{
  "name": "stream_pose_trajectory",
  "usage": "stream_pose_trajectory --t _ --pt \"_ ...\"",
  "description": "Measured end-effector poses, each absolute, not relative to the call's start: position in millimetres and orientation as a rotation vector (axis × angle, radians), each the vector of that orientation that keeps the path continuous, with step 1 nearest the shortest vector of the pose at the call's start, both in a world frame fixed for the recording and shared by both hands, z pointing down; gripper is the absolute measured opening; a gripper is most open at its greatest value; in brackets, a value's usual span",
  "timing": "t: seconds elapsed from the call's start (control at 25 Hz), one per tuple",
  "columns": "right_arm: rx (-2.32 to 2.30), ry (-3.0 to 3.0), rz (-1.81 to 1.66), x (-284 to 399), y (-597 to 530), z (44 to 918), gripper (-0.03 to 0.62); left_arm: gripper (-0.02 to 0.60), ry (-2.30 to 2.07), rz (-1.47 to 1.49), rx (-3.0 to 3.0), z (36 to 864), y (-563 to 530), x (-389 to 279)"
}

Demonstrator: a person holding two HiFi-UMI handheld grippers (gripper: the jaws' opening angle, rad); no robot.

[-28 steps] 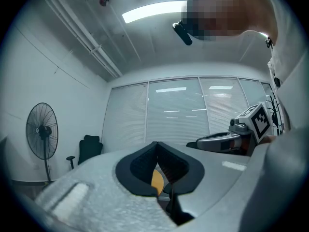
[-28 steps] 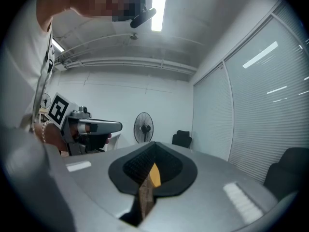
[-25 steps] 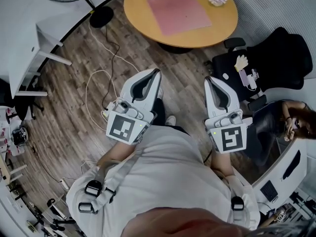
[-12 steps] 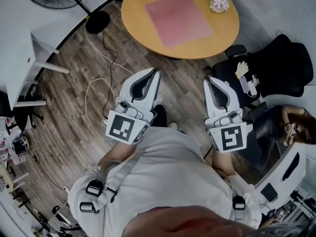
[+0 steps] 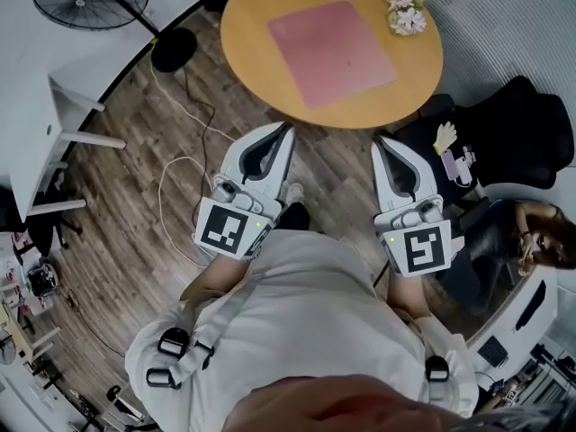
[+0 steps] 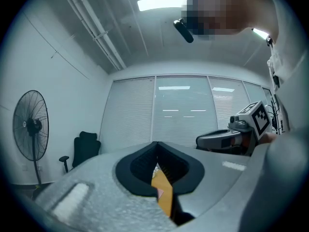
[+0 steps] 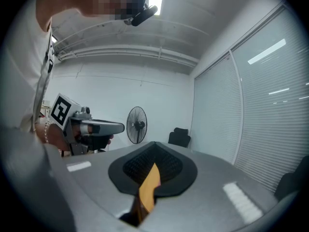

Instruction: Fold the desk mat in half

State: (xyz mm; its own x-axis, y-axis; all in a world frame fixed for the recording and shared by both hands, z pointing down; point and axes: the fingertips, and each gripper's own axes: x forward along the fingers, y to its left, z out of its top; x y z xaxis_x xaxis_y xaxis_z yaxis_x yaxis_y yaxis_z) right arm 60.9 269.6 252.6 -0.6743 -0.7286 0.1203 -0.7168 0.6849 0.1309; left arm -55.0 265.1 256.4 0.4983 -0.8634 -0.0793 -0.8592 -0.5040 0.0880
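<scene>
In the head view my left gripper [image 5: 289, 130] sits left of centre and my right gripper [image 5: 379, 141] right of centre, both over the wooden floor [image 5: 135, 151], each with its jaws drawn together to a point and nothing in them; the pink desk mat [image 5: 331, 50] lies flat and unfolded on the round table [image 5: 247, 43] at the top of the frame, apart from both tips, with flowers [image 5: 407, 14] just off its upper right corner and a black chair [image 5: 526, 120] at the right edge. In the left gripper view my jaws are closed on each other, empty, with a sliver of orange tabletop showing in the slit below them; a fan [image 6: 31, 127] stands at the left and the right gripper [image 6: 231, 139] shows at the right. In the right gripper view the jaws likewise meet with nothing between them, an orange sliver beneath, the left gripper [image 7: 94, 128] at the left and the fan [image 7: 136, 124] near the middle
</scene>
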Motion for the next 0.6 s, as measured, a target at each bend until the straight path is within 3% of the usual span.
stream_pose_trajectory --t 0.6 --pt "1.193 -2.696 -0.105 13 196 266 0.005 0.006 -1.504 -0.172 2.670 270 190 -111"
